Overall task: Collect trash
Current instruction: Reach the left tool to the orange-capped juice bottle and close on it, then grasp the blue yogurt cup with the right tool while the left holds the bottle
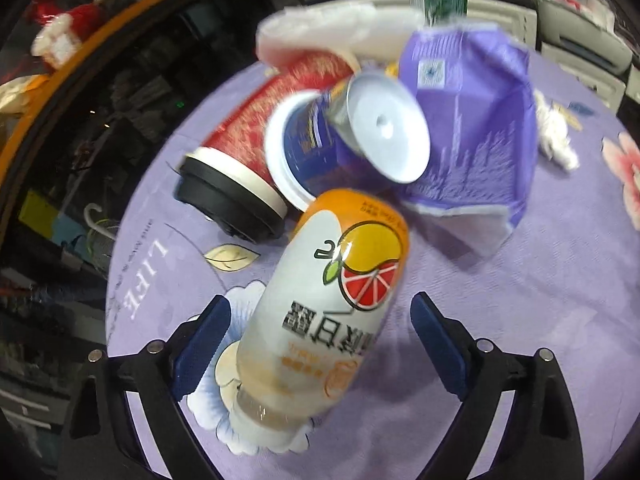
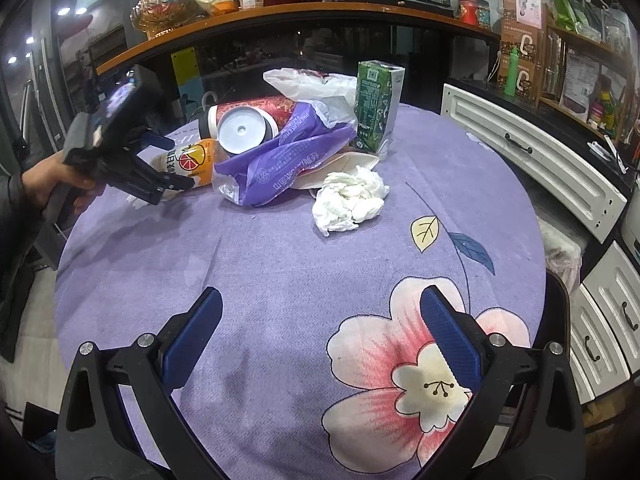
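An orange and white drink bottle point(image 1: 320, 312) lies on the purple cloth between the open fingers of my left gripper point(image 1: 320, 340), which do not touch it. Behind it lie a red paper cup with a black lid point(image 1: 256, 160), a blue cup with a white base point(image 1: 384, 128) and a purple plastic wrapper point(image 1: 472, 120). In the right wrist view the left gripper point(image 2: 160, 168) straddles the bottle point(image 2: 192, 162) at the far left. My right gripper point(image 2: 320, 332) is open and empty over the near cloth. A crumpled white tissue point(image 2: 352, 200) and a green carton point(image 2: 376, 108) stand beyond it.
The round table point(image 2: 280, 260) has a purple flowered cloth. A white plastic bag point(image 2: 308, 84) lies behind the pile. White drawers point(image 2: 532, 152) stand to the right, and a wooden shelf point(image 2: 280, 16) with jars runs behind.
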`<state>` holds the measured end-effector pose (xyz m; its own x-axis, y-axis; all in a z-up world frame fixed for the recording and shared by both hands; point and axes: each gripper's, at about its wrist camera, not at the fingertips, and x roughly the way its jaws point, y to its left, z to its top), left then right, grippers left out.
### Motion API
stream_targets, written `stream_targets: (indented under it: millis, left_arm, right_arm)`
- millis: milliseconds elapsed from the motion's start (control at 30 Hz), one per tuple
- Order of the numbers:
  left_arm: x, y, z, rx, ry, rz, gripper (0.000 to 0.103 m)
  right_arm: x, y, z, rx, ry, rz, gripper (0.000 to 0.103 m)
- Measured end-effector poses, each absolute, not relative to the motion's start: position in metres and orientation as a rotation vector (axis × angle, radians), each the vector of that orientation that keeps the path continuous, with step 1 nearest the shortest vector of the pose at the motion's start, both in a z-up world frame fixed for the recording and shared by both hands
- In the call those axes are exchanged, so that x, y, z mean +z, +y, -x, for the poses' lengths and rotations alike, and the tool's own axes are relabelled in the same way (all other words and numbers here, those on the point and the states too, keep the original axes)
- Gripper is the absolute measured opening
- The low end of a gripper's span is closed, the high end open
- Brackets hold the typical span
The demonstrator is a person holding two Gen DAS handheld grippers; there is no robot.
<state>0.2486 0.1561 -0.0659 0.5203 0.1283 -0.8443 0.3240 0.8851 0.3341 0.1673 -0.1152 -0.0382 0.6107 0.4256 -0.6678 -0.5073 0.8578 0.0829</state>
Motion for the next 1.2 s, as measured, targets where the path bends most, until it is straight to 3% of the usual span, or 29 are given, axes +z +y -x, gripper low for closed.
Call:
stream_targets:
  millis: [533,967,1200]
  left_arm:
    - [-0.071,0.15,-0.25,-0.134,1.037,-0.517,0.061]
    - [-0.045,0.162,-0.193,-0.055,0.866,-0.263,0.061]
    - [-0.031,0.178,-0.163,0.001,0.79,-0.099,0.061]
  right_arm:
    - [-0.038,-0.088,-0.187,0.574,0.75,0.163,0.098]
    - [0.008,0.002,-0.229,0.721,0.725,0.27,0.098]
    - [0.026,0.077,-0.29,0.785,0.91,0.413,0.098]
